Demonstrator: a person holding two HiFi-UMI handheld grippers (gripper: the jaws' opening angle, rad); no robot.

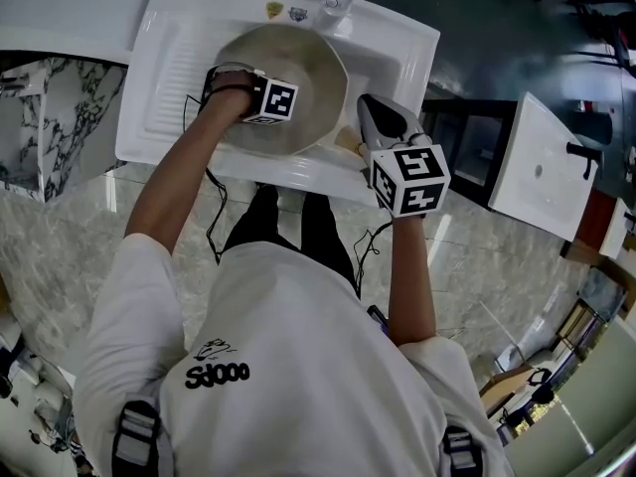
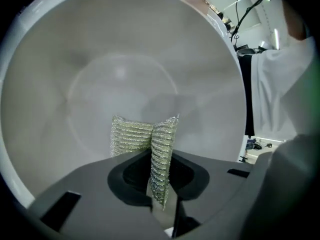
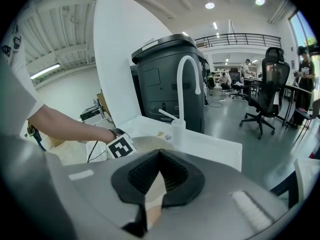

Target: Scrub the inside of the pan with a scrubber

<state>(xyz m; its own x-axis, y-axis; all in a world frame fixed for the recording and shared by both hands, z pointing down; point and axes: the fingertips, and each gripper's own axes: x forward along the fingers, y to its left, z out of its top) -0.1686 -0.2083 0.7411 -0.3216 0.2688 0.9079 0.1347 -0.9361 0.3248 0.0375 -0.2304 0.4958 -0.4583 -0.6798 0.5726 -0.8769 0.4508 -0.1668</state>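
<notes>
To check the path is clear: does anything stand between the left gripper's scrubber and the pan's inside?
Nothing visible does: the left gripper holds the scrubber inside the pan, facing its bare inner wall.

— Where does the head view look from?
— High up, facing steeply down on the sink (image 1: 397, 43) and pan (image 1: 298, 63).
— And the gripper views?
— Left: inside the pan, very close. Right: low, level across the sink toward the faucet (image 3: 186, 84). All three share the pan.
</notes>
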